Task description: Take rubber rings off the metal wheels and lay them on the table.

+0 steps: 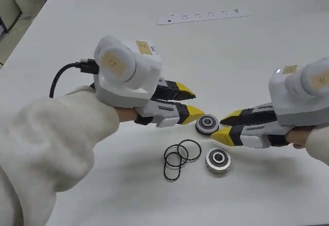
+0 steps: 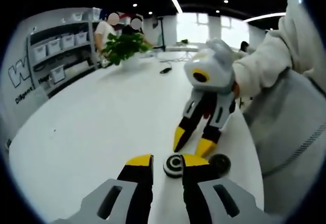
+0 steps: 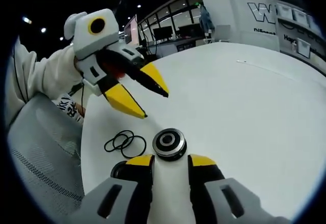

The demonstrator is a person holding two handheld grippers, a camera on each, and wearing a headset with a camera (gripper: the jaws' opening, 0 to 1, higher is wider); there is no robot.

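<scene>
The left gripper (image 1: pixel 191 101) comes in from the left, held at the end of a white fleece sleeve (image 1: pixel 51 138). A black cable (image 1: pixel 61 77) hangs from its back. It lies nearly level above the table (image 1: pixel 257 51) and points to the right. Its jaws stand apart by a moderate gap and hold nothing.

Nearer to the person than its tips, a few thin black rings (image 1: pixel 177 156) lie flat on the table, overlapping in a small group. Just right of the left gripper's tips a wheel (image 1: pixel 207 124) lies flat between the two grippers, and its rim looks dark. In the left gripper view this wheel sits just in front of the jaw tips, close to the right one. I cannot tell if they touch. A second wheel (image 1: pixel 218 160) lies flat just right of the rings, with a brighter rim.

The right gripper (image 1: pixel 222 127) enters from the right and points left, its tips just beside the first wheel. Its jaws are also apart and grip nothing.

A white power strip (image 1: pixel 203 16) lies on the far side of the table. A wide white surface stretches between it and the grippers. The table's left edge shows at the far left, well apart from the work.
</scene>
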